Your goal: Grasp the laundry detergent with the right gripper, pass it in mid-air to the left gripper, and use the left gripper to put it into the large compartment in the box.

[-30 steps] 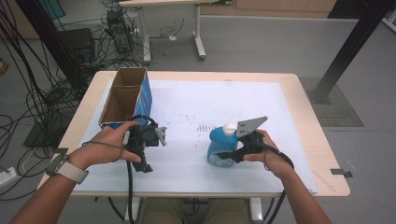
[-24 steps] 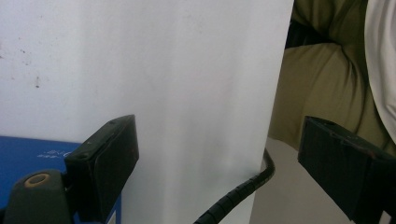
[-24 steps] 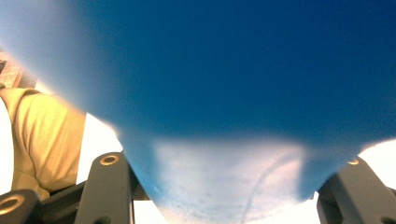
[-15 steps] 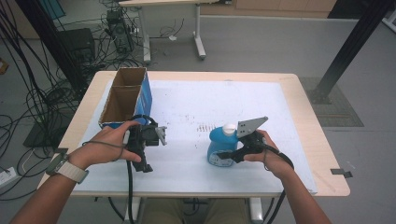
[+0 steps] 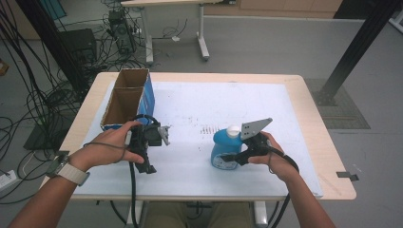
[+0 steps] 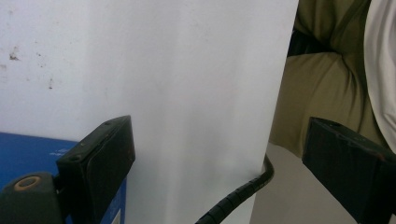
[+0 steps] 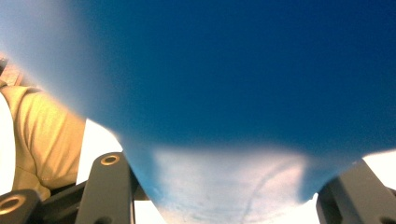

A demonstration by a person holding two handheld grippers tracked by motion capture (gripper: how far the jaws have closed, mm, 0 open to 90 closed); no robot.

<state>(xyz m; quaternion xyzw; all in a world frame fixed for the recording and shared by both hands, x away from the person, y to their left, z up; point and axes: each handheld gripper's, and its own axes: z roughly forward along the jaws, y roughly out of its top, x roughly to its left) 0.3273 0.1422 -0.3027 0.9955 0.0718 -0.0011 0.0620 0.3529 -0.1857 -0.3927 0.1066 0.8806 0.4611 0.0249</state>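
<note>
A blue bottle (image 5: 222,148) with a white cap stands on the white table top near the front edge. My right gripper (image 5: 236,156) is shut on its lower body from the right. In the right gripper view the blue bottle (image 7: 233,70) sits pressed between the two jaws of the right gripper (image 7: 233,191). My left gripper (image 5: 148,164) is held low over the table beside the cardboard box. In the left gripper view the left gripper (image 6: 219,140) stands wide open; its jaws have just been opening, with only bare table and its own cable between them.
An open cardboard box (image 5: 127,97) with blue sides stands at the table's left, and its blue side (image 6: 28,154) shows close by the left jaw. The white table top (image 5: 294,109) stretches to the right and back. The person's trousers (image 6: 317,93) lie past the near edge.
</note>
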